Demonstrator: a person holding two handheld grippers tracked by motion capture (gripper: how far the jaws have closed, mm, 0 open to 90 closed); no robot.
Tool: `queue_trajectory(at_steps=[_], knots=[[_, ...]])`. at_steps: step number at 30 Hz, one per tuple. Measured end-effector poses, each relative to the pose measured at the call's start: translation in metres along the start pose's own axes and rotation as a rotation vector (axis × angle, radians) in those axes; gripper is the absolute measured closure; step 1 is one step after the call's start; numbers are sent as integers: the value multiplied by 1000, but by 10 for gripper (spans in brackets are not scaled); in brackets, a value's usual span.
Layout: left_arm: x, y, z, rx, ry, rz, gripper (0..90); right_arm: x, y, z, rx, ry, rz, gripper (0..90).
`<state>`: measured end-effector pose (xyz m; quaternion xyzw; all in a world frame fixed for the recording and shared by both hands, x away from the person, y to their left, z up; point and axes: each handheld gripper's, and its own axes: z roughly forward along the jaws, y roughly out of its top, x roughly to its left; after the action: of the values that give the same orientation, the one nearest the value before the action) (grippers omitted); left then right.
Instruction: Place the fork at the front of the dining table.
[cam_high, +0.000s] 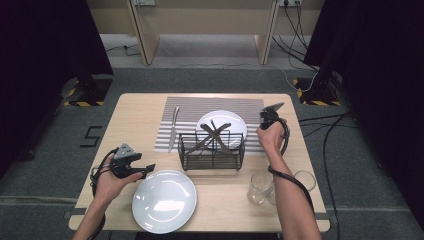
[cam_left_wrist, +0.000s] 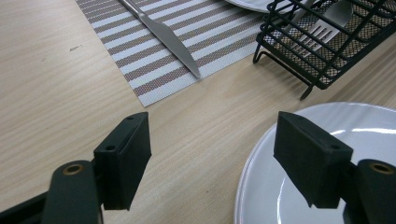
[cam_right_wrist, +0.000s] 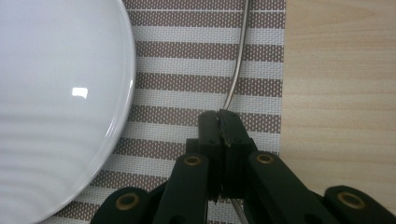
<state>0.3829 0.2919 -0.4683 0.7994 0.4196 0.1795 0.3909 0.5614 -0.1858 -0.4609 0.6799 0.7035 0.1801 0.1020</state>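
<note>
My right gripper (cam_right_wrist: 220, 121) is shut on the thin metal stem of a utensil (cam_right_wrist: 238, 60), which runs ahead over the striped placemat (cam_right_wrist: 187, 56) just right of a white plate (cam_right_wrist: 56, 93). Which kind of utensil it is I cannot tell. In the high view this gripper (cam_high: 263, 120) points down at the mat's right edge beside that plate (cam_high: 235, 122). My left gripper (cam_high: 147, 169) hovers at the front left, open and holding nothing. Its jaws (cam_left_wrist: 212, 149) straddle bare table and the rim of a second white plate (cam_left_wrist: 373, 140).
A black wire basket (cam_high: 212, 150) with crossed cutlery stands mid-table, in front of the far plate. A knife (cam_high: 173, 127) lies on the mat's left side. Two clear glasses (cam_high: 260, 187) stand at the front right. The front plate (cam_high: 164, 200) is near the table edge.
</note>
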Motion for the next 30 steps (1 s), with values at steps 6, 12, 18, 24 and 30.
queue_trajectory(at_steps=[6, 12, 18, 24, 30], knots=[[0, 0, 1, 0, -1, -3, 271, 2, 0, 0, 0, -2, -9, 885], [0, 0, 1, 0, 0, -3, 271, 5, 1, 2, 3, 9, -20, 866], [0, -1, 1, 1, -2, -5, 271, 5, 2, 3, 11, 28, -10, 853], [1, -1, 1, 3, 0, -6, 271, 5, 2, 6, 24, 42, -7, 830], [1, -2, 2, 3, -2, -8, 271, 7, 2, 8, 42, 43, -21, 806]])
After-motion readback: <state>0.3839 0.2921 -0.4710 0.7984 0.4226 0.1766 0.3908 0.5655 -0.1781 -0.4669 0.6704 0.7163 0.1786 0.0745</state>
